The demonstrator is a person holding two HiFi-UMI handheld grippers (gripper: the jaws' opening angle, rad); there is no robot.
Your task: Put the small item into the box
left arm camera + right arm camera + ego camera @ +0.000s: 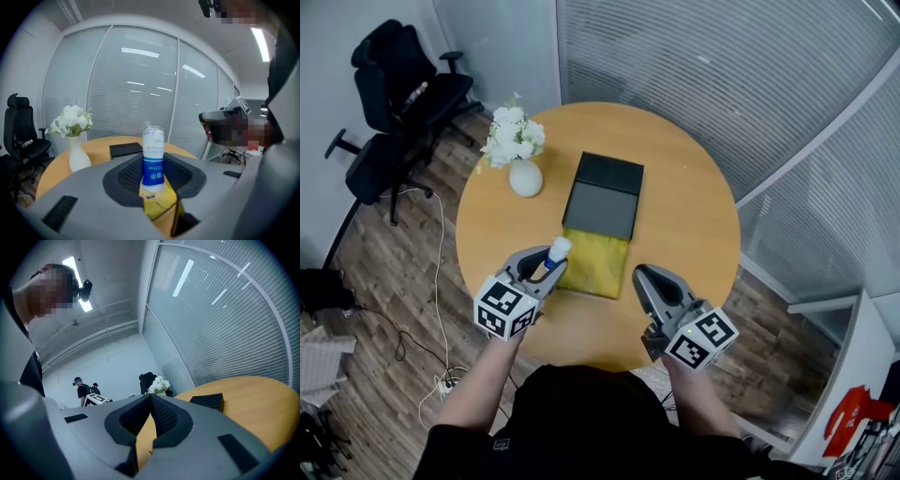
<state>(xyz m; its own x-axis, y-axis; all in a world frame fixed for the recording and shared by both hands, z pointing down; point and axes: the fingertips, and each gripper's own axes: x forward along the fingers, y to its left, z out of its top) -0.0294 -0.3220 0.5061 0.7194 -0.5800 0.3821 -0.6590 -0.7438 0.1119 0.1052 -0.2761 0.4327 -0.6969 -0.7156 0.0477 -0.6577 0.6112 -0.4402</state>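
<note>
My left gripper [546, 261] is shut on a small white bottle with a blue label [557, 251], held upright just above the table's near-left part. In the left gripper view the bottle [153, 159] stands between the two jaws. A black box [600, 210] lies at the table's middle, with its black lid [613, 172] resting behind it. A yellow sheet [596, 262] spreads from the box's near side, right beside the bottle. My right gripper [641, 275] hovers to the right of the sheet, shut, with nothing between its jaws [151, 400].
The round wooden table [694, 225] carries a white vase of white flowers [521, 155] at its far left. Black office chairs [394, 103] stand on the wooden floor to the left. A glass wall with blinds [722, 75] runs behind and to the right.
</note>
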